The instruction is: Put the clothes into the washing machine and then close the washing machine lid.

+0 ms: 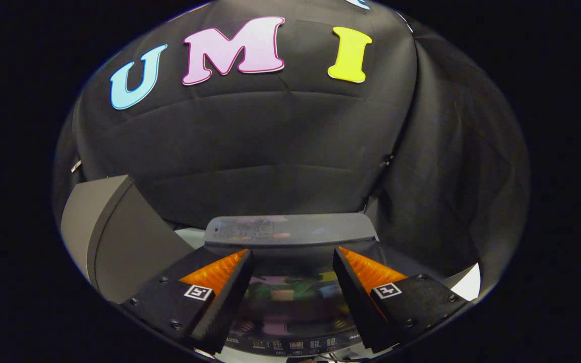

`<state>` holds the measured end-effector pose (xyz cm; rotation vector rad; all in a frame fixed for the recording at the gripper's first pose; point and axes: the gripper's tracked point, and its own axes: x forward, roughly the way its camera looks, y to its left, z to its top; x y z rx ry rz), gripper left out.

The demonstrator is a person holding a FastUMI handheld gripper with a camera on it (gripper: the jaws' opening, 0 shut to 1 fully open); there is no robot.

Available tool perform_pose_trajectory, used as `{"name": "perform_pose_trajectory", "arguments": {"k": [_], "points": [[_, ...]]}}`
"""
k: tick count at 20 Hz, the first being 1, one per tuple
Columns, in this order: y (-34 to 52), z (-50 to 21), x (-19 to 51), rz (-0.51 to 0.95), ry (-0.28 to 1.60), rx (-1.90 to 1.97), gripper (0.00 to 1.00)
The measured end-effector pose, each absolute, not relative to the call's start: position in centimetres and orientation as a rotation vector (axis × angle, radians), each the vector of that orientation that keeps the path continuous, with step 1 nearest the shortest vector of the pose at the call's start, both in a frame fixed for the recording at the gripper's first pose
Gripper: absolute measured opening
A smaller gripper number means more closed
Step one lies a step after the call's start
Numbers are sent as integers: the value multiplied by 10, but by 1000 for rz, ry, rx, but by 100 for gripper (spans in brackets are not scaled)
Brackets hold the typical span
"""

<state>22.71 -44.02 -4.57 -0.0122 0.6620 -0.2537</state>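
Your gripper [293, 262] hovers with fingers apart, nothing between them, over the washing machine [290, 237]; its glossy lid [290, 302] looks closed, perhaps. A grey box [114, 237] stands beside, black cloth wall [270, 151] behind

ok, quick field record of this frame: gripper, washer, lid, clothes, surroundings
gripper: gripper open, fingers spread apart, nothing between them
washer: washing machine directly below and between the fingers, control panel at its near edge
lid: lid looks closed; dark glossy top reflects the booth, raised grey rear section just beyond the fingertips
clothes: none on the machine top or in the gripper
surroundings: grey box beside the machine, black cloth wall behind
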Motion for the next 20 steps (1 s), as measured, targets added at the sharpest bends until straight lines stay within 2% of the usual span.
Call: {"name": "perform_pose_trajectory", "arguments": {"k": [17, 20], "points": [[-443, -141, 159, -235, 905, 24, 99], [-443, -139, 151, -227, 907, 24, 99]]}}
